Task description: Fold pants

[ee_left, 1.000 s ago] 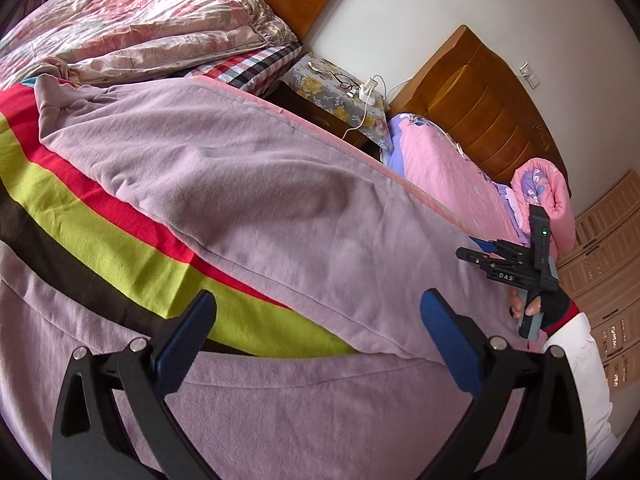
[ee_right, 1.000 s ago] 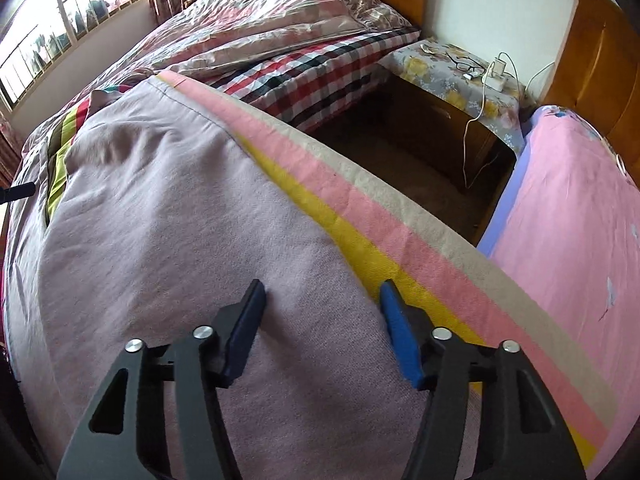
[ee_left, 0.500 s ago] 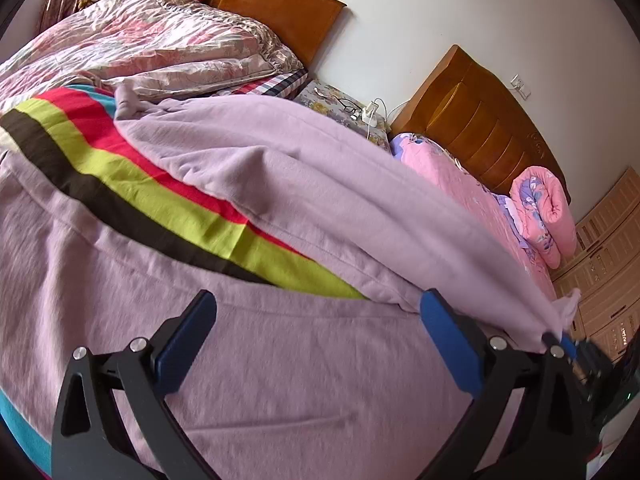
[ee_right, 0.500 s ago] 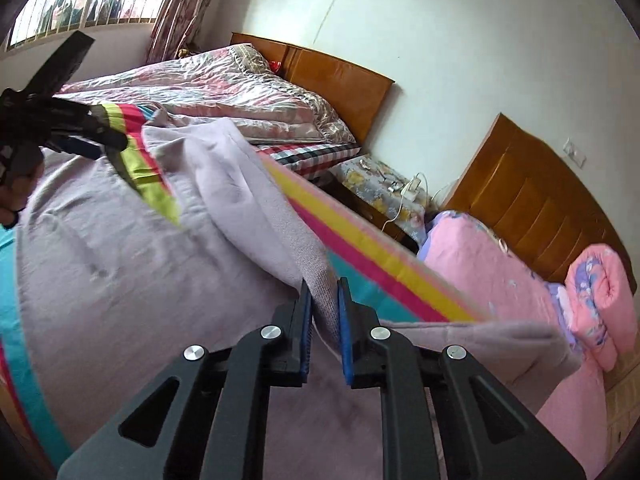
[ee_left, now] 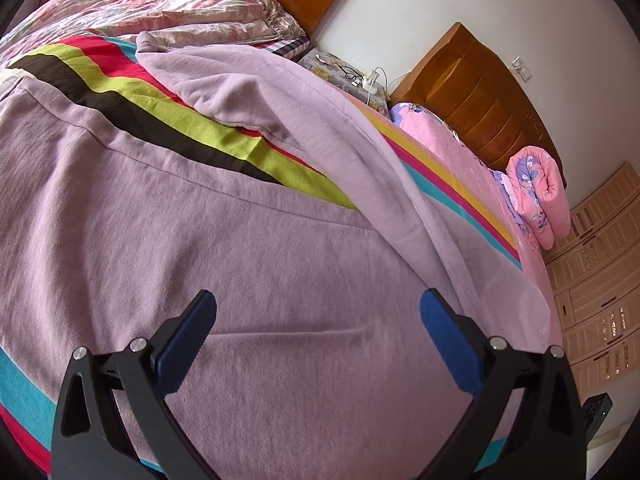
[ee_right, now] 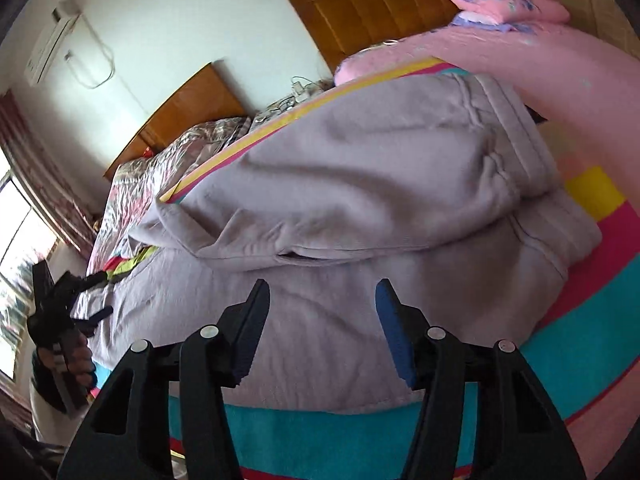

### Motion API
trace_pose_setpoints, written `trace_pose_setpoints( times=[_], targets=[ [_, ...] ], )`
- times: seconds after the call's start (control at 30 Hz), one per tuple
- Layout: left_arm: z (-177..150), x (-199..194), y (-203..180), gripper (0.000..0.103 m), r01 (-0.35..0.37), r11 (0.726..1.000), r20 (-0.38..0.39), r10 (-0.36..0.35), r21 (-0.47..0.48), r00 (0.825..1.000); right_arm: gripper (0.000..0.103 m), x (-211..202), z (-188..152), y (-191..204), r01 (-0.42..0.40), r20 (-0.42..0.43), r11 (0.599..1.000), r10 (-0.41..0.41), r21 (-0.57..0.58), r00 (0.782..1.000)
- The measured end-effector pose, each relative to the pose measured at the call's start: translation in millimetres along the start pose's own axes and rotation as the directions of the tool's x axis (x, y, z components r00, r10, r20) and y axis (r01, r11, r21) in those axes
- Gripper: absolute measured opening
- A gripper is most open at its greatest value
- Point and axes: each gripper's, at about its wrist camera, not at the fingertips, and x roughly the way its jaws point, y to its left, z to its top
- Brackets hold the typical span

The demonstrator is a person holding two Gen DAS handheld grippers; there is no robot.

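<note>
Left wrist view first: the left gripper (ee_left: 318,340) hangs over the pants (ee_left: 240,260), and its two blue fingers (ee_left: 188,344) stand wide apart with nothing between them. The pants are soft and light purple. They lie spread on a striped blanket (ee_left: 120,104) on the bed. One leg (ee_left: 320,128) is flopped over at a slant, so it crosses the blanket stripes and comes to rest on the flat part. Far to the right sits a rolled pink quilt (ee_left: 540,196) near a wooden headboard (ee_left: 480,96).

Right wrist view next: at the far left a hand (ee_right: 66,354) holds the other tool. In the middle, the right gripper (ee_right: 320,322) is opening its jaws, and no cloth is between them. Just past it the folded part of the pants makes a puffy lump, with the stretchy waistband (ee_right: 512,132) at the right end.

I think the pants are light and floppy, not slippery. They will sag and bunch if held at one spot only. A good place to pinch looks like the waistband edge or a leg end, where the cloth is thick.
</note>
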Motion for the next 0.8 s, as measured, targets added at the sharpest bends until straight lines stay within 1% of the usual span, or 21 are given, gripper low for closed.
trace_pose_setpoints(
  times=[0.07,0.17,0.23,0.33,0.4,0.43,0.5,0.53,0.57,0.63,0.7,0.77,0.8],
  targets=[
    [-3,3,-3,0.102,0.004,1.0,-0.009,-0.004,0.011,1.0,0.055,-3,3,-21,-0.001,0.014,0.995,0.0,0.101,1.0],
    [-4,6,-7,0.102,0.008,1.0,-0.014,-0.008,0.028,1.0,0.055,5,12,-39,0.037,0.008,0.98,-0.04,0.195,0.999],
    [-3,8,-11,0.102,0.008,0.999,-0.015,-0.007,0.048,1.0,0.055,10,16,-48,0.022,0.016,0.966,-0.027,0.257,1.0],
    [-2,10,-19,0.102,0.018,0.996,-0.016,-0.016,0.084,1.0,0.055,18,26,-51,0.013,0.04,0.957,-0.026,0.289,0.999],
    [0,14,-24,0.102,0.038,0.994,-0.032,-0.035,0.104,0.999,0.055,22,32,-53,0.003,0.062,0.952,-0.023,0.307,0.998],
    [1,18,-27,0.102,0.052,0.993,-0.047,-0.048,0.108,0.998,0.055,25,36,-55,0.004,0.055,0.95,-0.022,0.311,0.998],
    [5,29,-29,0.102,0.087,0.992,-0.1,-0.078,0.091,0.992,0.045,33,39,-55,0.018,0.035,0.952,-0.03,0.306,0.999],
    [10,35,-31,0.102,0.105,0.992,-0.134,-0.094,0.076,0.987,0.031,36,39,-55,0.023,0.03,0.953,-0.033,0.302,0.999],
    [16,42,-35,0.102,0.122,0.991,-0.16,-0.111,0.063,0.981,0.02,37,40,-58,0.026,0.035,0.952,-0.039,0.304,0.999],
    [34,50,-42,0.101,0.155,0.987,-0.187,-0.145,0.038,0.972,0.014,38,38,-66,0.017,0.047,0.946,-0.034,0.323,0.998],
    [60,57,-51,0.101,0.164,0.987,-0.185,-0.16,0.004,0.97,0.014,41,37,-66,0.022,0.051,0.949,-0.04,0.316,0.998],
    [91,69,-65,0.101,0.14,0.99,-0.19,-0.136,0.01,0.972,0.014,42,39,-66,0.029,0.053,0.953,-0.047,0.301,0.997],
    [105,78,-72,0.1,0.124,0.992,-0.21,-0.118,0.016,0.97,0.014,44,40,-67,0.022,0.053,0.952,-0.04,0.305,0.998]
  ],
)
